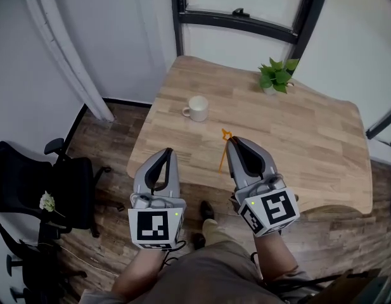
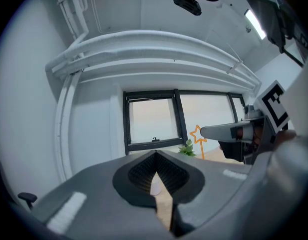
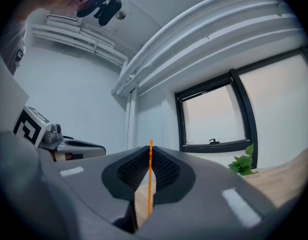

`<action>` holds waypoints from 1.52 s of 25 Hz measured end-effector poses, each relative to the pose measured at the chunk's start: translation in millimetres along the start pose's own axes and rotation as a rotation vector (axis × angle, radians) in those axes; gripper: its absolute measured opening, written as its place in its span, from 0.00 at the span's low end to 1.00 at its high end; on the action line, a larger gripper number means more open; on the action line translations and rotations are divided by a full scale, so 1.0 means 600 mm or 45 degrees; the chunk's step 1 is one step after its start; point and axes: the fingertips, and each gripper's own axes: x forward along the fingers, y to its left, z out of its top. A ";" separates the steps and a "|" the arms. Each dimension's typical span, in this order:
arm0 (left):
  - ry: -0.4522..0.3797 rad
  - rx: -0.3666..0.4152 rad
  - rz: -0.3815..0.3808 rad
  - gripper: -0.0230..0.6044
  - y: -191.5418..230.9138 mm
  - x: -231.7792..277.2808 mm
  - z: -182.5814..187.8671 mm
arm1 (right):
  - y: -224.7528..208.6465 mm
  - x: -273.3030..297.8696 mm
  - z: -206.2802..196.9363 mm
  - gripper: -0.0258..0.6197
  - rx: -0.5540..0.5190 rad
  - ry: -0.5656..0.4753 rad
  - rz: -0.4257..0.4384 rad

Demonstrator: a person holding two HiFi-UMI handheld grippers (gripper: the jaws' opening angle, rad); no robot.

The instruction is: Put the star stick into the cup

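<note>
A thin orange star stick [image 1: 222, 157] is pinched in my right gripper [image 1: 232, 142], which is shut on it above the wooden table [image 1: 309, 138]. Its star end points away from me; the shaft hangs down past the jaws. In the right gripper view the stick [image 3: 150, 179] runs straight up between the closed jaws. From the left gripper view the star [image 2: 197, 134] shows beside the right gripper [image 2: 228, 131]. The white cup [image 1: 196, 109] stands upright on the table, ahead and left of both grippers. My left gripper [image 1: 168, 151] is shut on nothing, over the table's near-left edge.
A small potted plant [image 1: 277, 76] stands at the table's far right. A black office chair [image 1: 30, 182] is on the floor to the left. A black window frame [image 1: 246, 18] lies beyond the table. The table's near edge [image 1: 201, 185] runs under the grippers.
</note>
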 end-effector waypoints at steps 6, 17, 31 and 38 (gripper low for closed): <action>0.044 0.008 0.017 0.04 0.023 0.071 -0.022 | -0.044 0.071 -0.017 0.10 0.025 0.014 0.019; 0.028 0.042 0.059 0.04 0.055 0.231 -0.004 | -0.143 0.204 -0.004 0.10 0.036 -0.019 0.075; -0.021 0.055 0.117 0.04 0.111 0.318 0.033 | -0.177 0.312 0.034 0.10 0.012 -0.079 0.142; -0.033 0.042 0.059 0.04 0.148 0.357 0.027 | -0.178 0.359 0.027 0.10 0.011 -0.058 0.097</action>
